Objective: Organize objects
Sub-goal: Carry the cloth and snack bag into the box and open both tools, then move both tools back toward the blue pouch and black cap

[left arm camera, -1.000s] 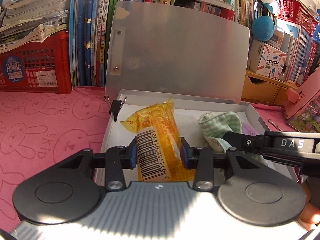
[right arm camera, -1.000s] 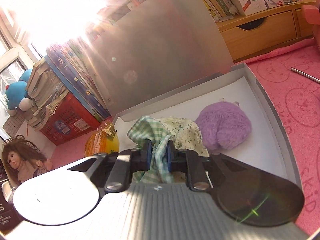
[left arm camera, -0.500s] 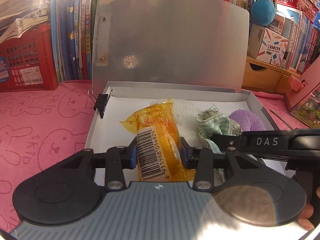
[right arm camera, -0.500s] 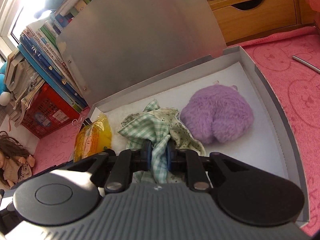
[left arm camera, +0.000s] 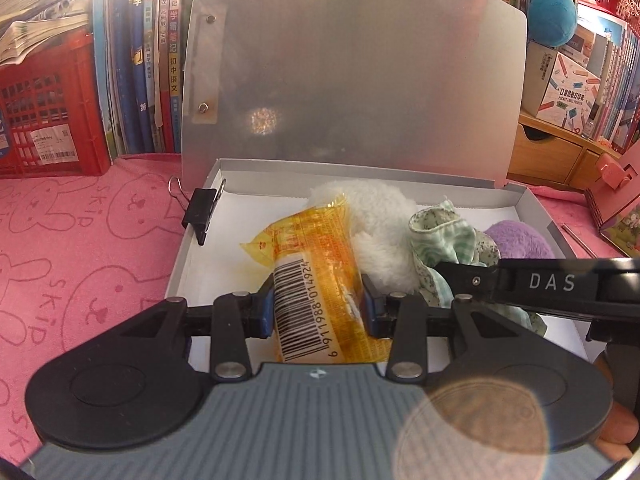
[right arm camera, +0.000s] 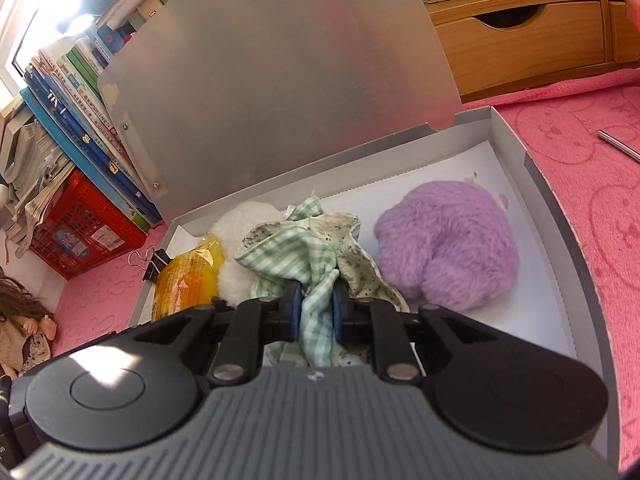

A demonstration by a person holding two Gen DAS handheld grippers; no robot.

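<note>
Since a second ago both grippers have come forward and lower over the open grey box [left arm camera: 532, 216], and a white fluffy toy [left arm camera: 380, 236] inside it has come into sight. The box, lid raised at its far side, sits on a pink tabletop [left arm camera: 80, 240] printed with rabbits. Left of the box stands a red crate [left arm camera: 44, 120] with books [left arm camera: 148, 60] beside it. A black binder clip [left arm camera: 200, 212] is clamped on the box's left wall. Just inside that wall, the left gripper [left arm camera: 318, 308] pinches a yellow snack packet [left arm camera: 316, 280] with a barcode, its far end over the box floor. The white toy touches the packet's right side. Right of it, near the box's middle, the right gripper [right arm camera: 314, 306] is pressed together on a bunched green checked cloth [right arm camera: 304, 252]. A purple fluffy toy [right arm camera: 448, 248] lies toward the box's right wall, beside the cloth. Beyond the box's right edge, a thin metal rod [right arm camera: 620, 144] lies on the tabletop.
</note>
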